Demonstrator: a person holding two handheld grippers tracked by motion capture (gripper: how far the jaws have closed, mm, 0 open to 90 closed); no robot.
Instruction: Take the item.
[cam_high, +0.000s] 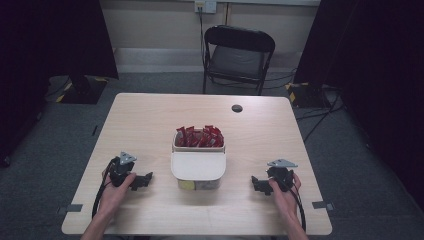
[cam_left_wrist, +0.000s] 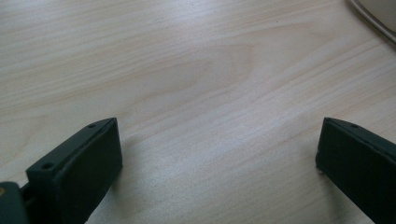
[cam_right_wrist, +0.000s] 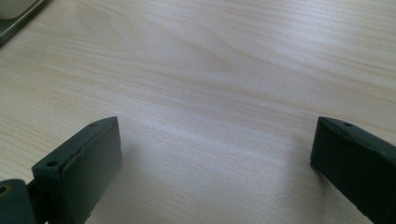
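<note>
The left gripper (cam_high: 145, 181) is resting on the pale wood-grain table (cam_high: 150, 120) near its front left, held in a person's left hand (cam_high: 116, 189), and its two black jaws are standing wide apart with nothing but bare tabletop between them, as the left gripper view makes plain. Its jaws are pointing rightward toward the cream-coloured rectangular box with a half-covering lid (cam_high: 198, 167), which is sitting at the table's middle, well apart from both tools. Bright red foil-like packets (cam_high: 199, 136) are filling the uncovered far half of that box, beyond the lid. The box's long axis is running away from the person, so its long sides are facing the two grippers. The right gripper (cam_high: 257, 184), in the right hand (cam_high: 283, 192), is lying at the front right, aimed leftward at the box, jaws likewise spread and empty. Both are looking about equally near, so either could plausibly be reaching in first.
</note>
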